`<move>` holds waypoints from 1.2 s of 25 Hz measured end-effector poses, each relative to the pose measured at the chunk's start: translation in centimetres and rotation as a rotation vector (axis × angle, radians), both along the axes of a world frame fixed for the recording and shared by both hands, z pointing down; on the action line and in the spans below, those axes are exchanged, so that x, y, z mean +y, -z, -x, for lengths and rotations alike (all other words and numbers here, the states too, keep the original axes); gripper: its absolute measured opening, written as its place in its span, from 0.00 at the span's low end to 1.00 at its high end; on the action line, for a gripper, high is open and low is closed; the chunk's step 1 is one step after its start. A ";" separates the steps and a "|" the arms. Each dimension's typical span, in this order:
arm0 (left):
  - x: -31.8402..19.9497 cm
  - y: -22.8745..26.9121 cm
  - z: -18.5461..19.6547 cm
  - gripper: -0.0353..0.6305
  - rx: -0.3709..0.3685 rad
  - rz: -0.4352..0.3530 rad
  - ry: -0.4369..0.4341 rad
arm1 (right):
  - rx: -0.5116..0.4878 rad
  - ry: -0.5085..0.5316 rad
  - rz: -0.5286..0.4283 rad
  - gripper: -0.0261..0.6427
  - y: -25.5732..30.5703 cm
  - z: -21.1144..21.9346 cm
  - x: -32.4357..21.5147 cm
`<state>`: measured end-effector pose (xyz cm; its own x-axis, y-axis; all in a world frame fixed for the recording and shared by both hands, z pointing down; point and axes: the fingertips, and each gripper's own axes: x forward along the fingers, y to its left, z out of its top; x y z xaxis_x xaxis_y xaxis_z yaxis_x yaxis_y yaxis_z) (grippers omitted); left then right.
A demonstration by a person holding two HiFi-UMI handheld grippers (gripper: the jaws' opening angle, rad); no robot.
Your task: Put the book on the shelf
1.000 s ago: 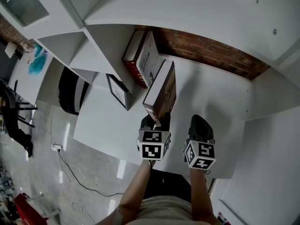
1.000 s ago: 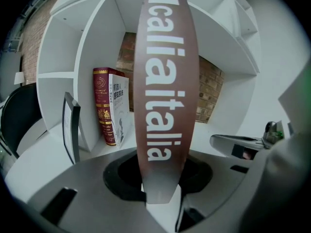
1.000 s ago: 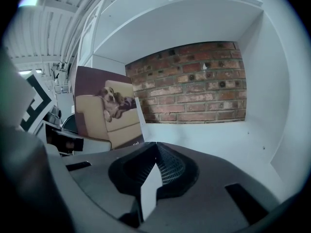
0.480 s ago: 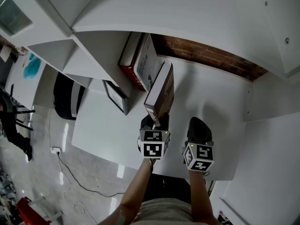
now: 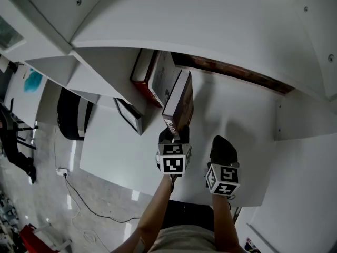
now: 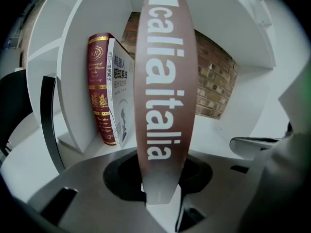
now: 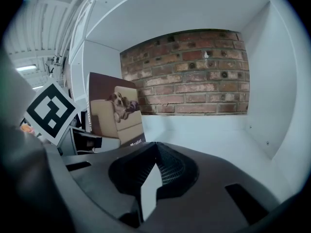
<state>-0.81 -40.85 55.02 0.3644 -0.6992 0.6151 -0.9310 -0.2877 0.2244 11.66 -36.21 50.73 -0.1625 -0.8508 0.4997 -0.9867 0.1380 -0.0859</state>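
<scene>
Brown book (image 6: 165,81): smooth, satin paper cover. Shelf (image 5: 237,109): smooth matt white board. Brick wall (image 7: 194,72): rough, mortar-jointed. Red book (image 6: 99,96): glossy spine, gilt stamping.

A red brick wall (image 7: 194,72) is seen behind the white shelf (image 5: 247,115). Below, a glossy pale floor (image 5: 45,194) is crossed by a thin dark cable (image 5: 79,198).

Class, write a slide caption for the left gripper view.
Left tool grips a brown book near two books standing on the white shelf.
</scene>
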 end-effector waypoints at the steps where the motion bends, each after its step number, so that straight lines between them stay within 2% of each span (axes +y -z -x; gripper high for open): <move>1: -0.3 -0.1 0.1 0.27 -0.001 -0.001 0.003 | 0.000 -0.001 0.004 0.06 -0.2 -0.1 0.0; 17: -2.2 -2.3 0.2 0.27 -0.027 0.028 0.021 | 0.002 -0.006 0.039 0.06 -1.7 -0.7 -0.1; 30: -1.6 -3.4 0.0 0.28 -0.039 0.013 0.004 | 0.006 -0.003 0.043 0.06 -1.8 -0.6 0.1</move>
<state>-0.81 -42.45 58.42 0.3374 -0.6923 0.6378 -0.9402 -0.2813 0.1921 12.22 -36.16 52.56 -0.1567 -0.8288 0.5371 -0.9876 0.1312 -0.0858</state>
